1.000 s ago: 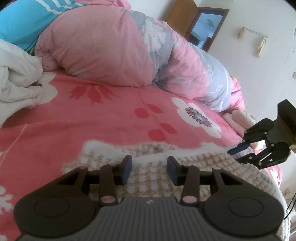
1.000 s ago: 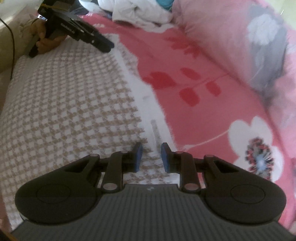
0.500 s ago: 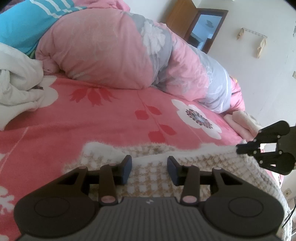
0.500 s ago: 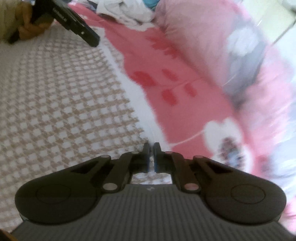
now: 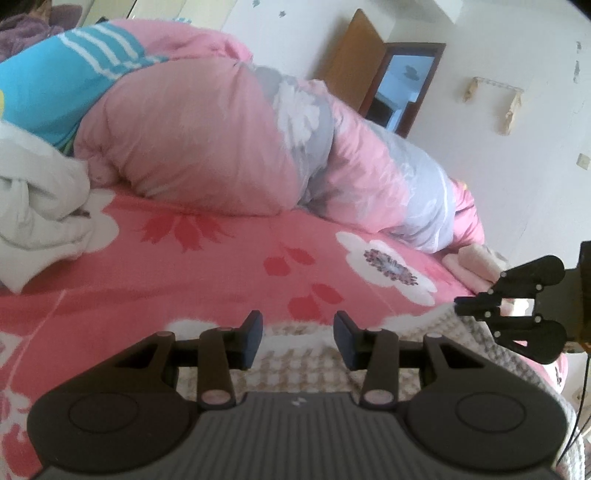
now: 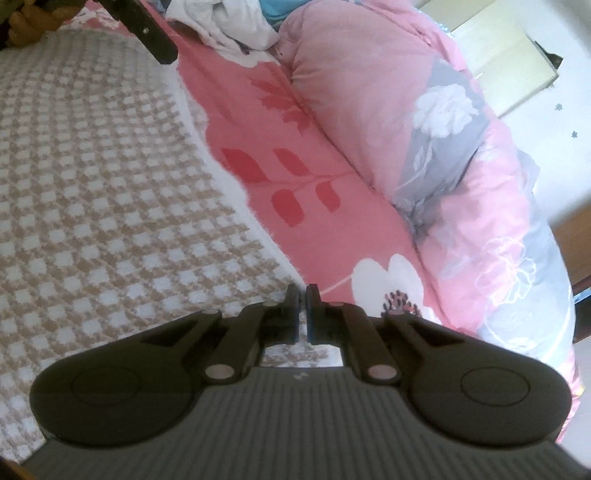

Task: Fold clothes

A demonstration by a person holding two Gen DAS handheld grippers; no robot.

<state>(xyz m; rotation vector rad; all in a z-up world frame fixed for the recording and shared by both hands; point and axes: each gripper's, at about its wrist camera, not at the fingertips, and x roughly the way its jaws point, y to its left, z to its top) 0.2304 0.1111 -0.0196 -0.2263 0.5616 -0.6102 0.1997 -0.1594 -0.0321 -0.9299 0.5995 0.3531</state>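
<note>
A beige-and-white houndstooth garment (image 5: pixel 295 373) (image 6: pixel 92 184) with a fuzzy white border lies spread flat on the pink floral bedsheet (image 5: pixel 184 280). My left gripper (image 5: pixel 297 328) hovers open over the garment's far edge, with nothing pressed between its pads. My right gripper (image 6: pixel 303 295) is shut at the garment's white border, pinching that edge. In the left wrist view the right gripper (image 5: pixel 461 304) meets the garment's right corner. One finger of the left gripper (image 6: pixel 159 48) shows at the top left of the right wrist view.
A bulky pink-and-grey quilt (image 5: pixel 192 136) (image 6: pixel 388 92) is heaped along the far side of the bed. A pile of white clothes (image 5: pixel 33 203) (image 6: pixel 229 22) lies at the left. A folded pale pink item (image 5: pixel 476 262) sits at the bed's right end. A wooden door (image 5: pixel 369 62) stands behind.
My right gripper closed its jaws at the garment's white border and swung its view toward the quilt. The left gripper kept still and open.
</note>
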